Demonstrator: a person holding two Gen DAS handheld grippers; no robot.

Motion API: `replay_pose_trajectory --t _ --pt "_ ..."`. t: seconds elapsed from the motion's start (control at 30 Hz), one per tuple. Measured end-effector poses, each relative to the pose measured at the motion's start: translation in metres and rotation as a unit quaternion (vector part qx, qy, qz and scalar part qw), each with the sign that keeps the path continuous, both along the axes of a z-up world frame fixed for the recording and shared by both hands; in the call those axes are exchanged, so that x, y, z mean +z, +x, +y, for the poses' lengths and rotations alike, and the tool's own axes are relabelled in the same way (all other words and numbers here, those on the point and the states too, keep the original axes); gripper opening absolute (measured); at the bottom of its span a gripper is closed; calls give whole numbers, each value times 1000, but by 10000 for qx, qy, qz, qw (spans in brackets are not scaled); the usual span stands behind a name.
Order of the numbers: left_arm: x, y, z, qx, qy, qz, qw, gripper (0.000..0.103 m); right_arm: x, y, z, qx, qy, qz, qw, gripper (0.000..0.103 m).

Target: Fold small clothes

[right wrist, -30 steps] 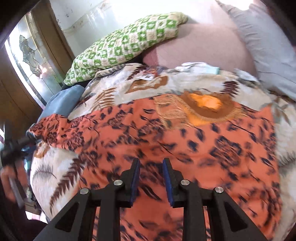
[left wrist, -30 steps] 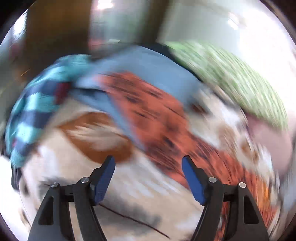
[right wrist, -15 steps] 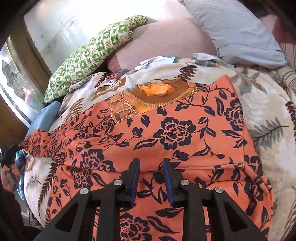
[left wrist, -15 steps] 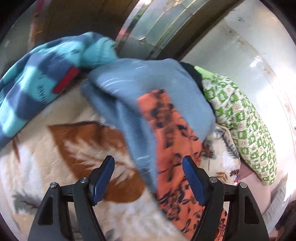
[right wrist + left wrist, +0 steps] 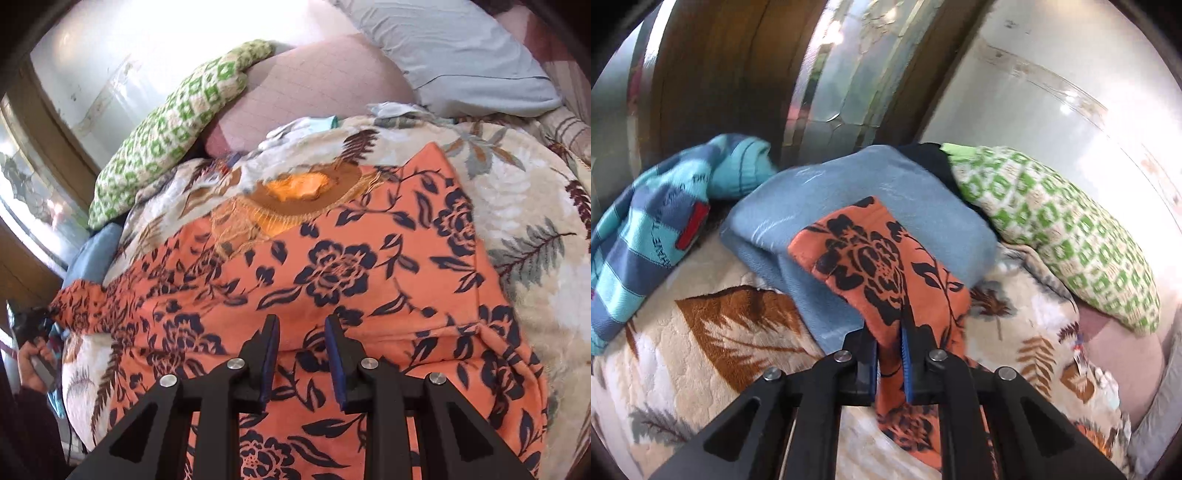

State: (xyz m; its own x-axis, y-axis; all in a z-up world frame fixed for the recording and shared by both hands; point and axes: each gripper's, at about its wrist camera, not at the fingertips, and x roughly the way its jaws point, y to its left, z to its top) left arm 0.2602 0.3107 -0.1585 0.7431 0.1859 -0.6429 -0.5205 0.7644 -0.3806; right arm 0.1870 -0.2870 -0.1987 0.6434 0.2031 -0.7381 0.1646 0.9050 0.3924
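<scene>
Orange floral garment spread flat on bed, neckline toward pillows, sleeve stretched toward left edge. Left gripper clamped on sleeve cuff. Right gripper narrowly parted, hovering over hem.

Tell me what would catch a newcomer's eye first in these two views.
The orange floral garment dominates: it lies spread over the leaf-print blanket in the right wrist view, and the left tool is shut on one end of it, which lies over a blue cloth. Next comes the green-checked pillow against the wall. The right tool hovers over the garment with its jaws apart.
</scene>
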Motion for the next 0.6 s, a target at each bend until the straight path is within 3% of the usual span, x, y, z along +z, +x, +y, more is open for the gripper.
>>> replay_pose_trajectory --t 0.07,0.2,0.23,0.33,0.4,0.5,0.6 --pt "10 1 -16 -96 152 35 9998 7 1 -1 -9 -186 160 -31 9997 29" --pt "30 -4 -59 -101 1246 421 9913 6 -1 -4 -33 -511 576 13 9970 29" --pt "29 -4 -63 -52 1262 446 9910 6 -2 -7 -38 -582 682 19 9960 29" --pt "19 -10 -57 -35 661 314 9973 5 -6 -12 -55 -750 939 39 9927 29" --pt "21 -14 -59 -11 817 260 9963 4 -10 -13 -65 -834 1062 144 9907 29" --pt "28 -28 -61 -121 447 -137 9988 4 -16 -14 -75 -913 1278 248 9873 29" --pt "45 -40 -83 -416 536 -400 9969 4 -17 -14 -78 -935 1327 283 9863 29"
